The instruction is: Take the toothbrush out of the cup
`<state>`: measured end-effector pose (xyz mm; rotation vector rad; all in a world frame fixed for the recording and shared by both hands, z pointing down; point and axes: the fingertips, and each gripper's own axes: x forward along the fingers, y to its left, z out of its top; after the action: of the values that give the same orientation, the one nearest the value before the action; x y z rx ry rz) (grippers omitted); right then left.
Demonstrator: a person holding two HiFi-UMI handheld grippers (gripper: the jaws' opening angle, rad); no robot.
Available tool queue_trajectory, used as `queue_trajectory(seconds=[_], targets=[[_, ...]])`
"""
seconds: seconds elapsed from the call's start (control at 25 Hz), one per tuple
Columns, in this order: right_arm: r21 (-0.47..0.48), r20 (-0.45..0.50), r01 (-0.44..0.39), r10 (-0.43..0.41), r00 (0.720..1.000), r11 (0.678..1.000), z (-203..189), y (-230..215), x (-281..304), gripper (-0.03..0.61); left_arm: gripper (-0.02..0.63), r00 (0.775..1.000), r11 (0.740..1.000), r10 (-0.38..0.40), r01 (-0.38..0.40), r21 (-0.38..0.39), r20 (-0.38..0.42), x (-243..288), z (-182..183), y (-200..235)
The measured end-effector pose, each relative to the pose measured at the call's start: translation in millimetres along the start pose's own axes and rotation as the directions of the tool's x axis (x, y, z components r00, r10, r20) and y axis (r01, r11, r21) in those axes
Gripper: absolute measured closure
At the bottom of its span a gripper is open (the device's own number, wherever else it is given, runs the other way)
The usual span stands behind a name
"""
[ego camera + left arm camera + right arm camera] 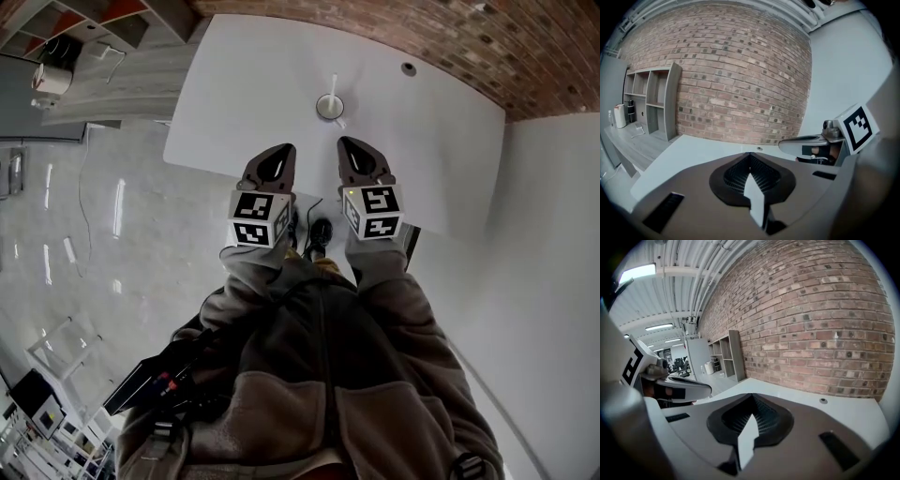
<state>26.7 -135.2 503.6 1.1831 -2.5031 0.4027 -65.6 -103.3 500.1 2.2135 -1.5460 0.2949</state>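
A small round cup (329,107) stands near the middle of the white table (441,131), with a white toothbrush (333,86) upright in it. Both grippers hover side by side over the table's near edge, short of the cup. My left gripper (281,151) is shut with nothing in it, and my right gripper (350,143) is shut and empty too. In the left gripper view the closed left gripper (750,155) hides the cup, and the right gripper (813,144) shows beside it. The right gripper view shows its own closed right gripper (751,396) and the left gripper (682,388); no cup is visible.
A brick wall (394,28) runs behind the table. A cable hole (408,68) sits near the table's far edge. Grey shelves (651,105) stand by the wall at the left, above a glossy floor (84,234). The person's shoes (317,232) are under the near edge.
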Motion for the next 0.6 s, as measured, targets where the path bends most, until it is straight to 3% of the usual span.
queue_trajectory(seconds=[0.6], targets=[[0.046, -0.156, 0.013, -0.005, 0.988, 0.999, -56.5, -37.9, 95.8, 0.577, 0.611, 0.993, 0.996, 0.021, -0.031, -0.089, -0.117, 51.0, -52.2, 55.1]])
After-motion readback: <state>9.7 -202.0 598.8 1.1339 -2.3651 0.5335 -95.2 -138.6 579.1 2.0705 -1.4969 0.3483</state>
